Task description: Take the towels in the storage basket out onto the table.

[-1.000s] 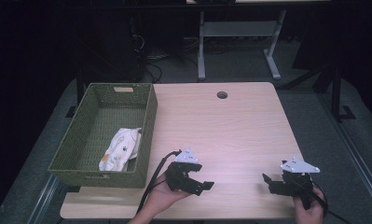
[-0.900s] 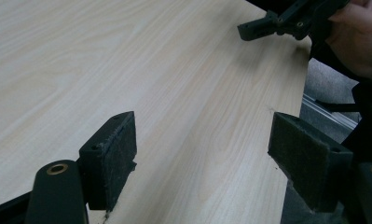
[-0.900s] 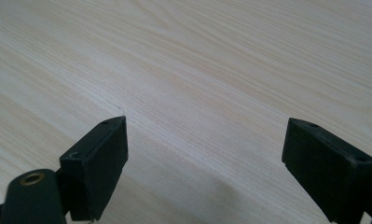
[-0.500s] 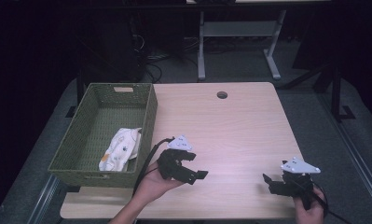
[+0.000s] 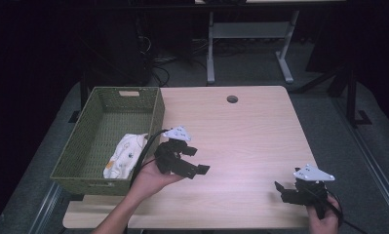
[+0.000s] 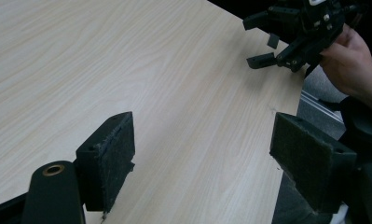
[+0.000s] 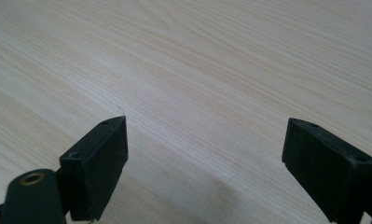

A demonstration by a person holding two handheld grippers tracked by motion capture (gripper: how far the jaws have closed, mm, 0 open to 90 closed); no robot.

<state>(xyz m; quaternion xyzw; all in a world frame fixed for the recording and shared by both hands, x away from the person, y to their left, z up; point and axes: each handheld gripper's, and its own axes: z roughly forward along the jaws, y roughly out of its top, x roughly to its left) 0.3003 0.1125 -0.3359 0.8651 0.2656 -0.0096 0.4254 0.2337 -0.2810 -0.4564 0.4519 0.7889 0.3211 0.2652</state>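
**2 open grippers over a bare table, cloth resting in the basket**

The left gripper is held just above the table, near the right wall of the green woven basket. Its jaws point to the right, toward the middle of the table, and stand wide apart with nothing between them; in the left gripper view only wood grain lies between the 2 pads. The right gripper sits at the near right corner, low over the table edge, its jaws likewise spread and empty; it appears again at the far right of the left gripper view, gripped by a hand.

The white cloth lies crumpled in the near right part of the basket, against its wall. It is the item nearest the left gripper, which is angled away from it. Judged from this layout, the cloth is already stowed and both grippers are parked clear of the basket, open because they carry no load.
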